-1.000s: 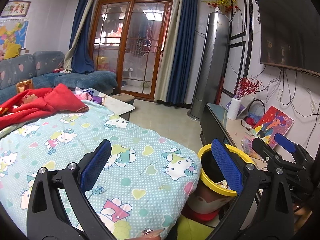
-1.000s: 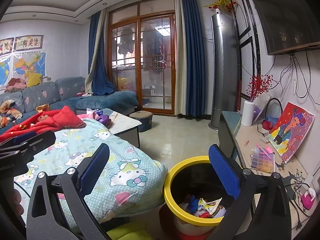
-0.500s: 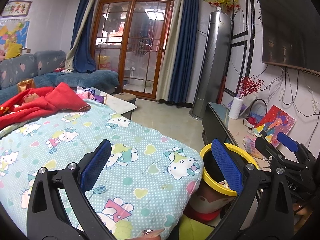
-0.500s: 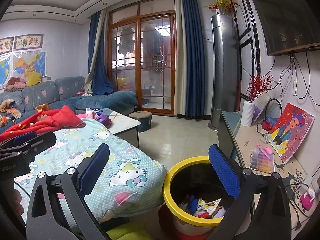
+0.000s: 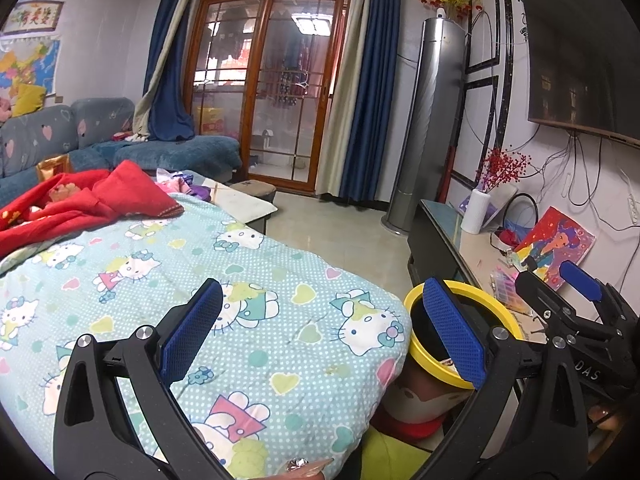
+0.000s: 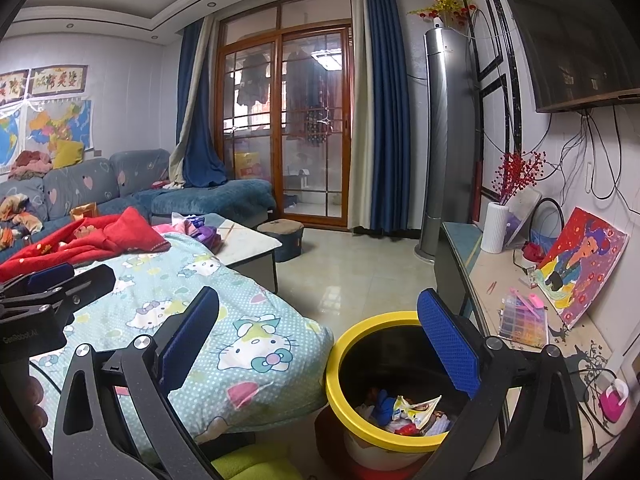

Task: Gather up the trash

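Note:
A yellow-rimmed trash bin (image 6: pixel 360 324) stands on the floor between the covered table and the TV bench. Crumpled wrappers and scraps (image 6: pixel 404 412) lie at its bottom. My right gripper (image 6: pixel 320 340) hovers above the bin's left rim, open, with nothing between its blue pads. My left gripper (image 5: pixel 320 328) is open and empty over the near corner of the Hello Kitty cloth (image 5: pixel 248 280), with the bin (image 5: pixel 496 304) just behind its right finger. The right gripper (image 5: pixel 576 300) shows at the right edge of the left wrist view; the left gripper (image 6: pixel 52 280) shows at the left edge of the right wrist view.
A red blanket (image 5: pixel 92 200) and small clothes lie at the table's far end. The TV bench (image 6: pixel 496 280) carries a white vase, a painting (image 6: pixel 580 264) and a bead box. A sofa (image 6: pixel 120 184) runs along the left, and tiled floor (image 6: pixel 352 256) leads to the glass doors.
The left wrist view has drifted slightly right and lower over the cloth. The right gripper has barely moved. Both stay open.

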The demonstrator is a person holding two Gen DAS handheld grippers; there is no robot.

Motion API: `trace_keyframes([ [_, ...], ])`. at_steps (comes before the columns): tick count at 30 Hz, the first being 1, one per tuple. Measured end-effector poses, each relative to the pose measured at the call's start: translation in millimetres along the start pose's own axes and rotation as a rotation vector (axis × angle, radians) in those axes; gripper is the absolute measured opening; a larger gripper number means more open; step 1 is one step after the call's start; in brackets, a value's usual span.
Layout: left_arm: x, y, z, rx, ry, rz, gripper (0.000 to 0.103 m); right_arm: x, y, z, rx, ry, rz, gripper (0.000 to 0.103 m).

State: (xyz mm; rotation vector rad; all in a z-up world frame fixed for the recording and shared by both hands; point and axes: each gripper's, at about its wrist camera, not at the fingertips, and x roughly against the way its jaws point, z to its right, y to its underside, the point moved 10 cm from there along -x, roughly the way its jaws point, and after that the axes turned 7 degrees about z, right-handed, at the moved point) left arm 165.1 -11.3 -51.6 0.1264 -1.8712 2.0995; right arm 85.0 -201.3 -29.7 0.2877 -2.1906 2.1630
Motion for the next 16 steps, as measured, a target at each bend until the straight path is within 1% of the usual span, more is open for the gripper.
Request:
trace_keyframes([
  [2,-1.0,0.9,0.1,0.002,-0.011,-0.009,0.092,-0.9,-0.3,1.2,-0.003,-0.001,0.003,0.097],
  [5,-1.0,3.6,-7.7,0.025,-0.024,-0.032,0.092,-6.6,-2.5,-3.9,-0.002,-0.027,-0.009,0.097],
  [7,5.6,5.9,-26.9,0.069,-0.037,-0.053,0.092,-14.4,-7.6,-19.1,0.000,-0.084,-0.019,0.097],
  [8,9.5,7.1,-37.9,0.087,-0.052,-0.062,0.092,-18.2,-10.7,-34.9,0.015,-0.137,-0.031,0.097],
  [10,29.9,10.0,-88.0,0.154,-0.143,-0.086,0.092,-25.2,-14.2,-71.7,0.036,-0.236,-0.062,0.097],
  [11,44.9,11.0,-118.8,0.183,-0.206,-0.090,0.092,-27.9,-13.2,-105.7,0.066,-0.333,-0.099,0.097],
  [12,58.5,11.9,-145.8,0.198,-0.271,-0.093,0.092,-27.4,-11.3,-135.9,0.095,-0.412,-0.129,0.097],
  [13,76.4,15.1,-180.1,0.216,-0.357,-0.099,0.092,-24.7,-4.0,-183.7,0.145,-0.535,-0.181,0.097],
  [14,91.0,18.5,-206.7,0.234,-0.421,-0.105,0.092,-21.6,2.3,-213.2,0.172,-0.610,-0.221,0.097],
  [15,117.2,27.3,-249.6,0.267,-0.526,-0.115,0.092,-14.8,11.9,-258.2,0.198,-0.697,-0.275,0.097],
  [16,140.4,38.3,-285.4,0.295,-0.623,-0.131,0.092,-8.8,17.2,-285.6,0.206,-0.742,-0.297,0.097],
])
